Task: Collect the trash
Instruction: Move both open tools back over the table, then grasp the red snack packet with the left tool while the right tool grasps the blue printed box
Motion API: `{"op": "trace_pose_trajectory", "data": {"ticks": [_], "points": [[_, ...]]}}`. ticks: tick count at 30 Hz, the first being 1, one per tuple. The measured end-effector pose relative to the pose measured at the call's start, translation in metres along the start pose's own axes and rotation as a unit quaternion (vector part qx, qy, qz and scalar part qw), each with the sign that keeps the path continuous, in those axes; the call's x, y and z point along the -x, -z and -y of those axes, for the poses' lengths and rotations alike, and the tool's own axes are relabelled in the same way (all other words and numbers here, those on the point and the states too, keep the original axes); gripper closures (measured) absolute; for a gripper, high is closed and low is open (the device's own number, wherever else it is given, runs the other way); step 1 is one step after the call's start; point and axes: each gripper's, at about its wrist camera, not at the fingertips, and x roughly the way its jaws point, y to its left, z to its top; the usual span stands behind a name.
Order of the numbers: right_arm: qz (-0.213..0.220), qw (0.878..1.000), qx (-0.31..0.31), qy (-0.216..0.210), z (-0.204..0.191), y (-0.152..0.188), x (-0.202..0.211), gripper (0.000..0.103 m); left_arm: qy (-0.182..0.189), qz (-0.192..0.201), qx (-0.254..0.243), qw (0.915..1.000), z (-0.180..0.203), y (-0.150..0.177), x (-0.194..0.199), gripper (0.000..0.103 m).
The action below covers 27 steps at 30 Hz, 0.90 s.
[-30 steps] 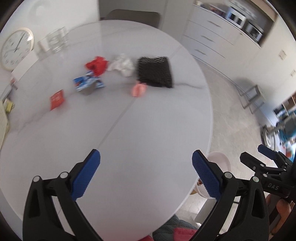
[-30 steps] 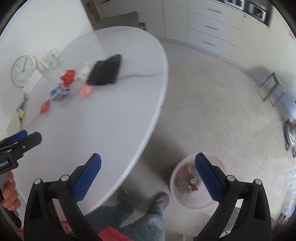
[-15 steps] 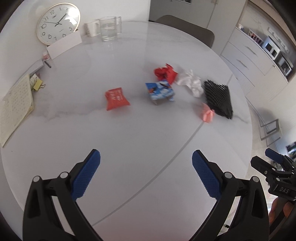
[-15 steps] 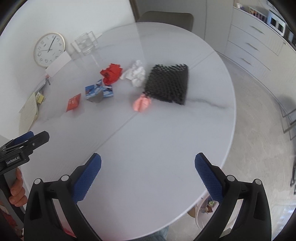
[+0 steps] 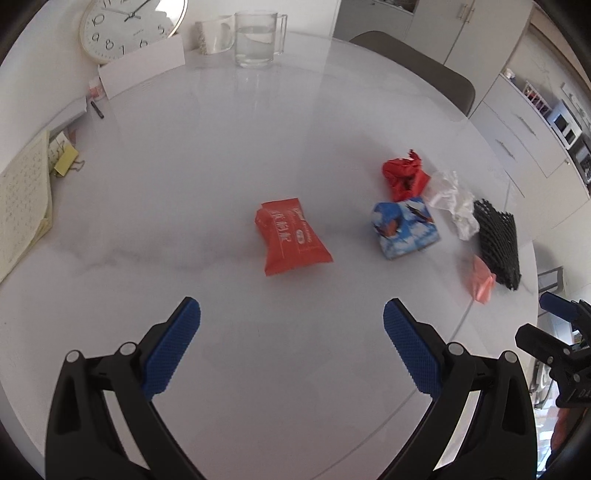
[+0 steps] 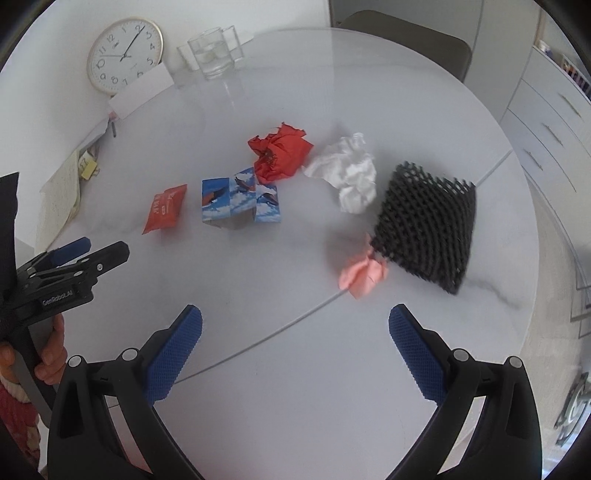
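Observation:
Trash lies on the round white table [image 5: 258, 369]. A red snack packet [image 5: 291, 236] lies just ahead of my open, empty left gripper [image 5: 291, 332]. Right of it are a blue printed carton [image 5: 406, 227], crumpled red paper [image 5: 404, 177], crumpled white paper [image 5: 454, 203], black foam netting [image 5: 498, 243] and a pink wad [image 5: 480, 282]. My right gripper [image 6: 295, 336] is open and empty, just short of the pink wad [image 6: 364, 275] and the black netting [image 6: 428, 225]. The right wrist view also shows the carton [image 6: 240, 197], red paper [image 6: 282, 153], white paper [image 6: 349, 173] and red packet [image 6: 166, 208].
At the table's far edge stand a wall clock [image 5: 129, 26], a white card [image 5: 142, 68] and a glass mug of water [image 5: 258, 38]. A notepad [image 5: 22, 203] with a yellow clip [image 5: 66, 162] lies at the left. A chair back [image 5: 410, 62] and drawers [image 6: 546, 122] are beyond.
Both grippers swung from the table's edge and the floor bin toward the trash and came closer. The left now faces the red packet, the right the pink wad. Both stayed open.

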Motion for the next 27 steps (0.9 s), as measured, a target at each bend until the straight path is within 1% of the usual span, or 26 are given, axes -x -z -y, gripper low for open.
{"op": "trace_pose_trajectory", "data": {"ticks": [6, 11, 12, 13, 14, 16, 17, 19, 20, 21, 22, 25, 26, 27], "points": [[-0.017, 1.0, 0.012, -0.015, -0.005, -0.018, -0.026, 0.003, -0.001, -0.025, 0.047, 0.9986, -0.006, -0.022, -0.032, 0.008], [-0.028, 0.999, 0.026, -0.023, -0.007, -0.024, -0.041, 0.003, -0.021, -0.036, 0.072, 0.9965, 0.002, -0.038, -0.058, 0.008], [-0.029, 0.999, 0.028, -0.024, -0.007, -0.025, -0.042, 0.003, -0.026, -0.038, 0.074, 0.9962, 0.003, -0.04, -0.063, 0.011], [-0.029, 0.999, 0.031, -0.024, -0.007, -0.025, -0.043, 0.003, -0.033, -0.041, 0.076, 0.9957, 0.004, -0.042, -0.069, 0.017], [-0.029, 0.999, 0.035, -0.025, -0.007, -0.026, -0.044, 0.003, -0.036, -0.045, 0.077, 0.9954, 0.005, -0.044, -0.073, 0.019], [-0.026, 0.998, 0.04, -0.026, -0.007, -0.028, -0.045, 0.003, -0.047, -0.055, 0.08, 0.9941, 0.006, -0.046, -0.083, 0.031], [-0.024, 0.998, 0.044, -0.028, -0.007, -0.03, -0.045, 0.003, -0.05, -0.059, 0.082, 0.9936, 0.006, -0.047, -0.088, 0.034], [-0.022, 0.998, 0.051, -0.031, -0.008, -0.033, -0.046, 0.003, -0.073, -0.048, 0.07, 0.9937, 0.009, -0.051, -0.089, 0.046], [-0.02, 0.997, 0.059, -0.035, -0.01, -0.035, -0.046, 0.003, -0.074, -0.047, 0.065, 0.9941, 0.01, -0.052, -0.088, 0.05], [-0.017, 0.997, 0.066, -0.039, -0.011, -0.036, -0.047, 0.003, -0.074, -0.046, 0.059, 0.9944, 0.012, -0.054, -0.088, 0.056], [-0.012, 0.996, 0.081, -0.046, -0.014, -0.039, -0.046, 0.003, -0.072, -0.047, 0.056, 0.9948, 0.013, -0.055, -0.087, 0.06], [-0.005, 0.987, 0.147, -0.059, -0.026, -0.047, -0.047, 0.004, -0.056, -0.049, 0.055, 0.9957, 0.011, -0.057, -0.082, 0.065], [-0.003, 0.982, 0.176, -0.063, -0.031, -0.049, -0.047, 0.006, -0.051, -0.051, 0.057, 0.9958, 0.01, -0.057, -0.08, 0.065], [-0.004, 0.975, 0.214, -0.065, -0.037, -0.052, -0.047, 0.007, -0.046, -0.053, 0.058, 0.9958, 0.008, -0.058, -0.079, 0.065]]}}
